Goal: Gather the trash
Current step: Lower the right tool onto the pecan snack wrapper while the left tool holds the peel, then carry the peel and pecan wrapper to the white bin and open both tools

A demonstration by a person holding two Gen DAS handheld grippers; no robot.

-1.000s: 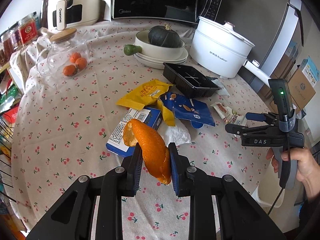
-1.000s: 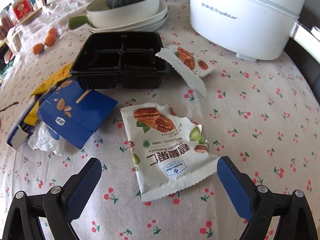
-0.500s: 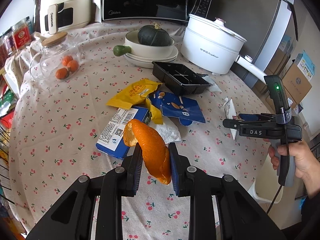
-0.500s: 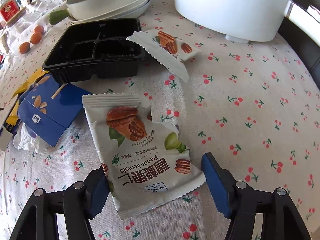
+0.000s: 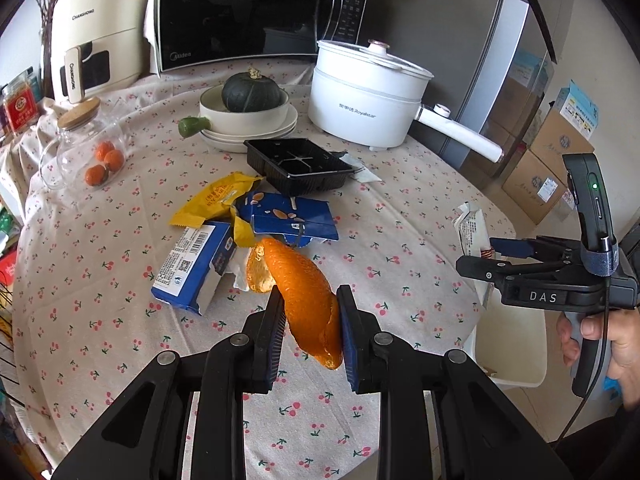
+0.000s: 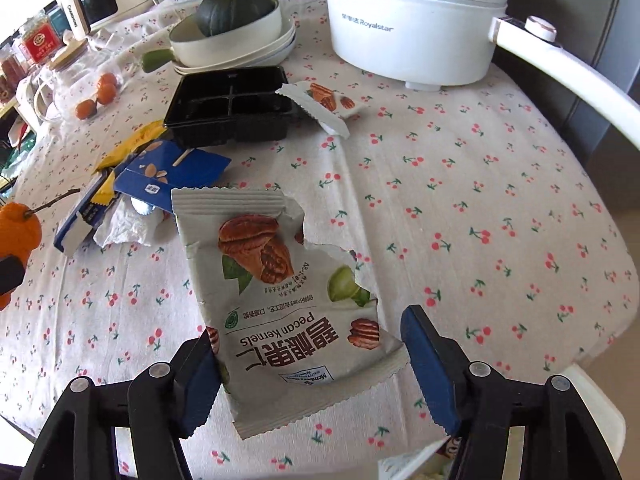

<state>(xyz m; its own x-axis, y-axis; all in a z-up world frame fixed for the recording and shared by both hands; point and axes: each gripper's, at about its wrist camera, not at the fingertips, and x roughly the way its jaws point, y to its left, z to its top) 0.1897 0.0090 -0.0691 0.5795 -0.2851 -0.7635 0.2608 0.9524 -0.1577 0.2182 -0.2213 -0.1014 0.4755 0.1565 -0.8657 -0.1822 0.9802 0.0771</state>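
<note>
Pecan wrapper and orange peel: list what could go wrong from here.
1. The right tool pinches the torn pecan wrapper by its edges only; the limp foil could slide out.
2. The orange peel hangs below the left tool pads and might slip or tear free.
3. The wrapper could snag the blue carton nearby.

The microwave [image 5: 248,12] reads "Midea", the cream appliance [image 5: 100,32] "CHANGHONG" and the white electric pot [image 6: 416,20] "Royalstar". The torn nut wrapper [image 6: 288,300] says "Pecan Kernels"; the right gripper's body [image 5: 560,292] is marked "DAS"
</note>
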